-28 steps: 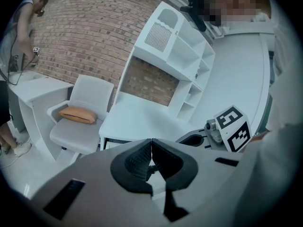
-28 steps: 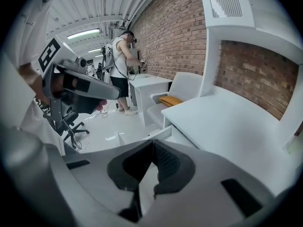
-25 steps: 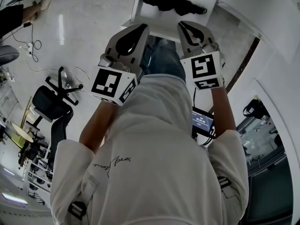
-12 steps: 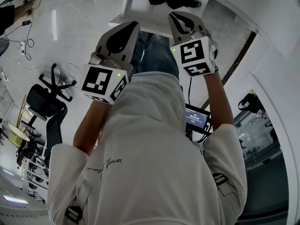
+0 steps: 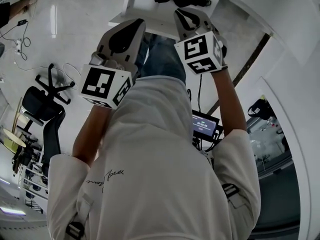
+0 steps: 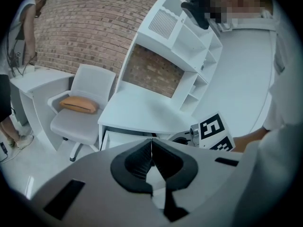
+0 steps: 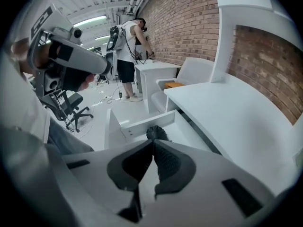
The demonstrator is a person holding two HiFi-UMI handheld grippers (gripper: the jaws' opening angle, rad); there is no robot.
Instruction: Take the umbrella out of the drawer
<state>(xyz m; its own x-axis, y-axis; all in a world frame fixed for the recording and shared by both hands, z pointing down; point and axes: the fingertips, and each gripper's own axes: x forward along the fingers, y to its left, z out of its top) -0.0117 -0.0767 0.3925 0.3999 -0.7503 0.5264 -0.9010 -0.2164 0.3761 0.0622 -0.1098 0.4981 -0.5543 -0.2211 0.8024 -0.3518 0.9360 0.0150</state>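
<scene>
White tabletop (image 7: 227,112) sitting against brick wall (image 7: 189,18); drawer (image 7: 142,124) beneath it standing open. Black umbrella (image 7: 156,132) lying inside drawer. Left gripper (image 6: 151,143) and right gripper (image 7: 152,143) hovering near drawer, both sets of fingers (image 7: 170,164) pressing together, gripping nothing.

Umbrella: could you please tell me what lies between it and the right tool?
Nothing: the right gripper view shows a bare stretch from the right tool to the umbrella.

Free room above drawer (image 7: 142,122), beside desktop (image 7: 227,112)
</scene>
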